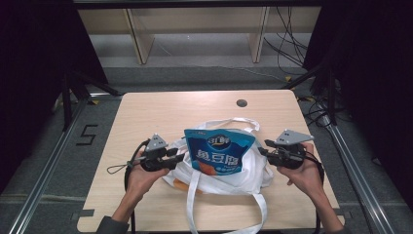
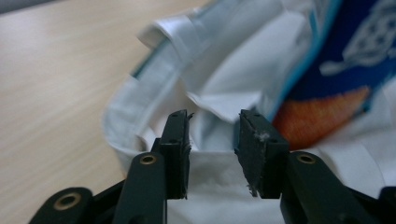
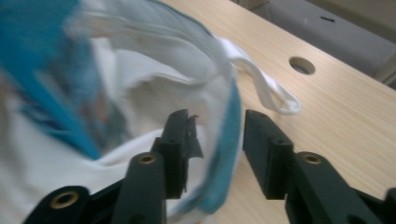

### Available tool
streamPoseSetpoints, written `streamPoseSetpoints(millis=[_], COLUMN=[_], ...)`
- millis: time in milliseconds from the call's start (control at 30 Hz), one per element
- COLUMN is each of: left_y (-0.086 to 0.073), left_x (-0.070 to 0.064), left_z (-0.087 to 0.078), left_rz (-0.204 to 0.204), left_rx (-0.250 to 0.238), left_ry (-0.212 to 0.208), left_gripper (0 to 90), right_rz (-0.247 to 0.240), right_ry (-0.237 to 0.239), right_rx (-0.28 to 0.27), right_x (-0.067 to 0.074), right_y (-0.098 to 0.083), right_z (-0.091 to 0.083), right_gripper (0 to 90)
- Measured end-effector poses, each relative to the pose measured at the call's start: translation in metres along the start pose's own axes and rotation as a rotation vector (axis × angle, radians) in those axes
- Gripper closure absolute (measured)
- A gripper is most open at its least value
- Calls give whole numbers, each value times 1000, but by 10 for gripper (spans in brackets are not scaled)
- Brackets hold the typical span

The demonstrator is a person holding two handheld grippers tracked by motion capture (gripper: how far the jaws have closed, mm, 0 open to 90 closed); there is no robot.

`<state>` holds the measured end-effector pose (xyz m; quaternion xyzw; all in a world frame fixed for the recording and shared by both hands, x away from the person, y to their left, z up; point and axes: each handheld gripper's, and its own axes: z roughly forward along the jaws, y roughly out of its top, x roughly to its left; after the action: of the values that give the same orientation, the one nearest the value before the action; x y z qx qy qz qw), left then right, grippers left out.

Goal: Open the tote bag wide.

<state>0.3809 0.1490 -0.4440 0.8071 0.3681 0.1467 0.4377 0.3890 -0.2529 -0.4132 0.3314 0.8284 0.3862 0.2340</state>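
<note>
Both of our grippers are slack right now, jaws parted and not pinching anything. The left gripper [image 1: 178, 157] sits at the left edge of the white tote bag [image 1: 248, 173], and in the left gripper view the bag's rim hangs loose in the gap between its pads without being pressed. The right gripper [image 1: 263, 151] mirrors it on the other side; the bag's teal-trimmed rim [image 3: 229, 140] runs through its open jaws, again no squeeze that we can see.

Just past both sets of jaws, between them, stands the blue snack pouch [image 1: 220, 150], upright with its lower half down inside the bag and its top poking out. Our guess is the grippers flank the mouth like this to keep it spread so the pouch can settle in. An orange something [image 1: 181, 185] peeks out near the left gripper, hard to tell what. The long handles [image 1: 194, 200] trail toward us across the table [image 1: 160, 112], the other handle loop [image 3: 275, 95] lies beyond the right gripper.
</note>
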Motion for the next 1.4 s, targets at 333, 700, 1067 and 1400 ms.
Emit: streamPoseSetpoints(millis=[333,700,1067,1400], left_y=[-35,-10,-19,-11], left_x=[-15,-23,25,14], left_z=[31,9,41,20], left_rz=[115,93,25,28], left_rx=[188,43,109,31], left_ry=[-48,-5,137,86], left_gripper=[791,693,828,845], right_rz=[-78,-7,-64,-124], right_ry=[-83,-97,152,122], right_rx=[243,109,147,205], right_x=[-14,-19,38,42], right_y=[-41,-27,-27,-30], right_z=[71,46,39,48], right_gripper=[884,676,870,898])
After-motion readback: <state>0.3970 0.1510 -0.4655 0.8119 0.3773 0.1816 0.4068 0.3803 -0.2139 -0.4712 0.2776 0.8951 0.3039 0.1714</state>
